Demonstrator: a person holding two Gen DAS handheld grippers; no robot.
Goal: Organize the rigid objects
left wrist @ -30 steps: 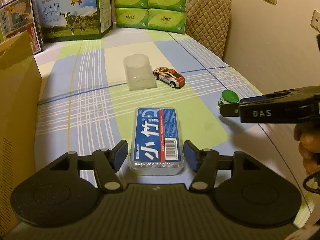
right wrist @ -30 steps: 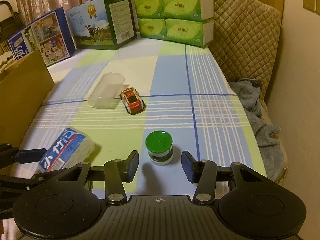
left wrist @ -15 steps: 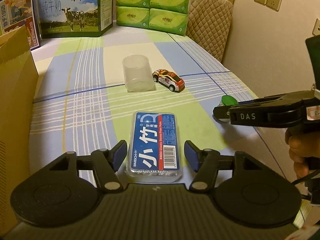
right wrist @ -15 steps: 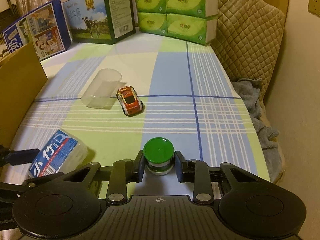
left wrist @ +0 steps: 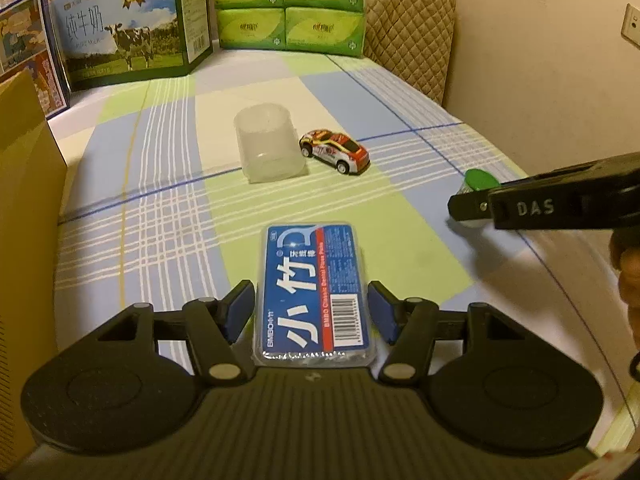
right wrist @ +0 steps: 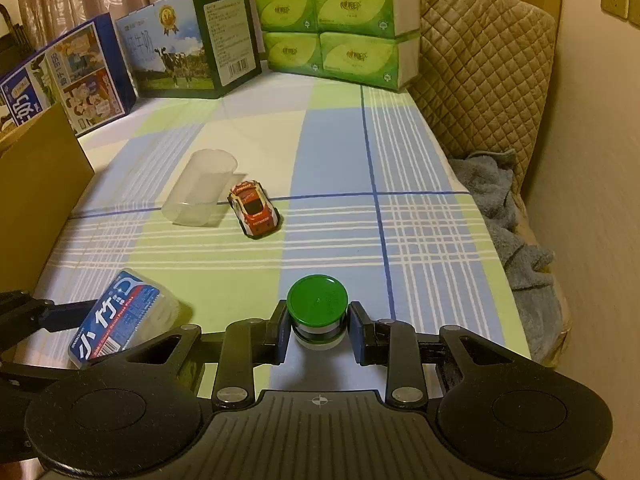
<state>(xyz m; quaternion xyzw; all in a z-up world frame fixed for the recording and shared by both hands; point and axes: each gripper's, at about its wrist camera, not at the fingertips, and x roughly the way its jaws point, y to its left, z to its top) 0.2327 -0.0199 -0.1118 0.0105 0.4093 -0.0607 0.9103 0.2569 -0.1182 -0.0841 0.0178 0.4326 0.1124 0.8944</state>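
I am working from the floss box (left wrist: 314, 292) as my marker, and it is lying flat on the checked bed sheet (left wrist: 168, 200) right in front of my left tongs (left wrist: 312, 312). Those tongs are standing apart, one pad on either side of the box's near end, not pressing on it as far as I can tell. My right tongs (right wrist: 318, 330) are clamped on the little green-lidded jar (right wrist: 317, 310), which is sitting on the sheet to the right of the floss box.

What I am worrying about is the jar first. The pads are gripping just under the lid, on a round, smooth wall, so it could be twisting or slipping out if I lift too fast. It is also near the bed's right edge, so a slip could be sending it off toward the grey towel (right wrist: 516, 240).

The floss box is slick plastic on soft bedding. If I am closing unevenly, one pad could be pushing it askew instead of catching it.

Beyond the floss box, the clear cup (left wrist: 270, 148) is lying on its side just beside the toy car (left wrist: 334, 152). Either could be rolling if the bedding is sagging under my reach. The cardboard box (left wrist: 24, 240) is standing to the floss box's left, close enough that a wide swing could be clipping its wall.
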